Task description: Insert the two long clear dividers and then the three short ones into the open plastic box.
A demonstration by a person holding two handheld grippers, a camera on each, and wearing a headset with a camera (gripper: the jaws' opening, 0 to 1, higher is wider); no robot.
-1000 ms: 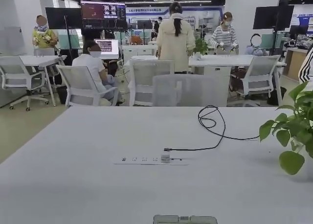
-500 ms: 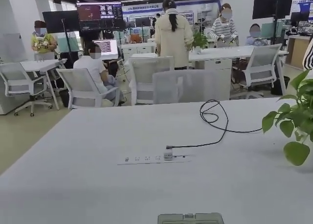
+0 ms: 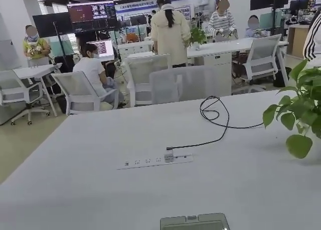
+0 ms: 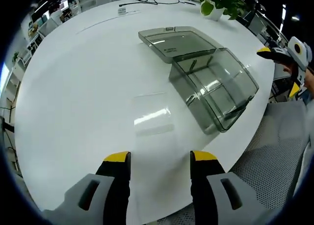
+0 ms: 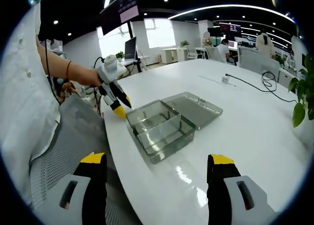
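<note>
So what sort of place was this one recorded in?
Most likely an open-plan office or lab workspace. There is a long white table, mesh swivel chairs at other desks, a big screen on a stand, and a seated person working nearby.

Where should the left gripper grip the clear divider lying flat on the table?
Probably the divider's near edge, with the left gripper coming in low from the near side: it lies flat, so only edges give the fingers a pinch.
</note>
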